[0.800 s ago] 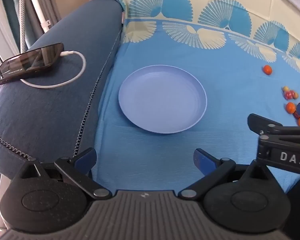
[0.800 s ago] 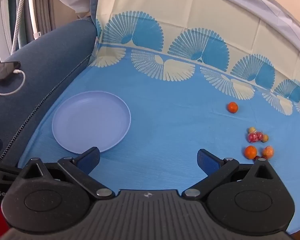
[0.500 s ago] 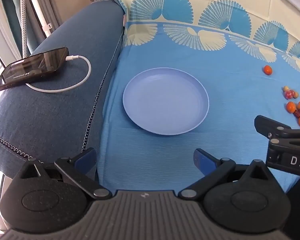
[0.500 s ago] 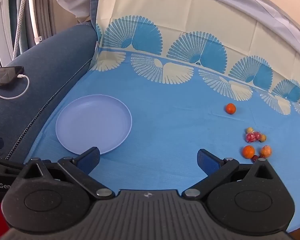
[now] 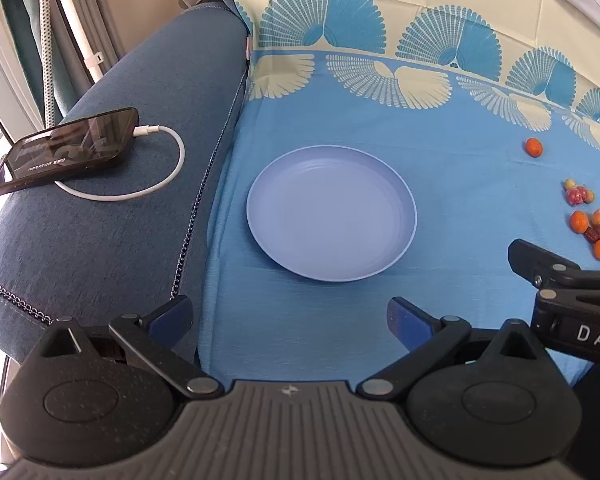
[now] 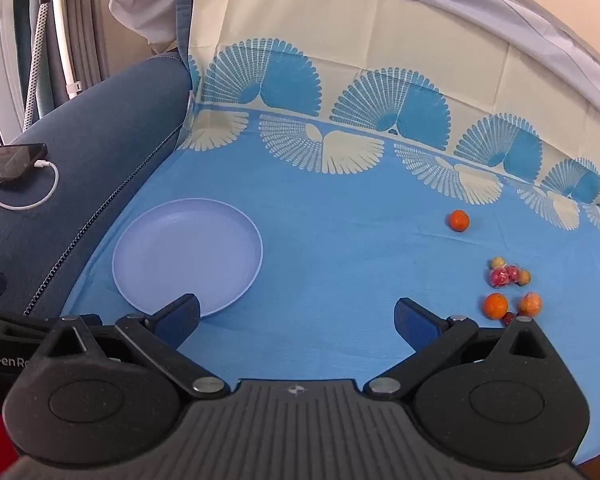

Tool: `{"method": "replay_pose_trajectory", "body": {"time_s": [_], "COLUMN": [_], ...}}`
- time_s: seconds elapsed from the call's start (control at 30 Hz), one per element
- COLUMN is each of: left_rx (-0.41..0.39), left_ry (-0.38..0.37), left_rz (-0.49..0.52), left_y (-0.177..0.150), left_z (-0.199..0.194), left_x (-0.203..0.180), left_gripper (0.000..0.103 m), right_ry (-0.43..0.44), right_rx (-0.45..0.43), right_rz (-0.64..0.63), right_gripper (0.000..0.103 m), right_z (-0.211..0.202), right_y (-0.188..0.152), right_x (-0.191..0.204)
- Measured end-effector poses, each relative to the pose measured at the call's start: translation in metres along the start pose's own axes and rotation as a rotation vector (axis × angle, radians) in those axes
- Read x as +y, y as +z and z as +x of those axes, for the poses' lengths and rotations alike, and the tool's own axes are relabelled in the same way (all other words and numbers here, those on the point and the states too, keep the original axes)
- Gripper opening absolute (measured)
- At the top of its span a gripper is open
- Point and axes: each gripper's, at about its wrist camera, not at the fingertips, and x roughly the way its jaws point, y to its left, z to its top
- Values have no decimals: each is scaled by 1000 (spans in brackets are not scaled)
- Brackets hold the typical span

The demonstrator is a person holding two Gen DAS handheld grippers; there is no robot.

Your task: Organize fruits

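- Nothing sorted yet: the plate [image 6: 188, 256] sits bare on the blue cloth [image 6: 340, 288].
- Every fruit lies well to its right: 1 lone orange [image 6: 459, 220], and a cluster [image 6: 510, 290] of roughly 7 small pieces, 1 half hidden.
- Left claw [image 5: 288, 316] spread wide, holding nothing, near the plate.
- Right claw [image 6: 296, 316] spread too, empty, short of the cluster.
- 1 phone [image 5: 66, 150] on its cable on the sofa arm.

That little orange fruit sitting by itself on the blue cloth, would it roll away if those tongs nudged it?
Probably yes: the lone orange fruit looks round, so a sideways nudge would likely send it rolling. The blue cloth looks soft and slightly creased, which may slow it. It seems small against the wide-open right tongs, so they would probably have to close a long way to hold it.
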Motion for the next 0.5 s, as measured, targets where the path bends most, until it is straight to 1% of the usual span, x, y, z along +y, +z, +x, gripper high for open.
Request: {"method": "replay_pose_trajectory", "body": {"time_s": [0.27, 0.5], "left_rx": [2, 10], "left_ry": [11, -1], "left_rz": [28, 41], "left_y": [7, 16], "left_z": [1, 10], "left_x": [-2, -3], "left_gripper": [103, 103], "right_ry": [4, 10], "right_rx": [4, 10], "right_rz": [6, 18], "right_gripper": [102, 102], "right_z": [4, 10], "right_y": [0, 1], "right_x": [0, -3]}}
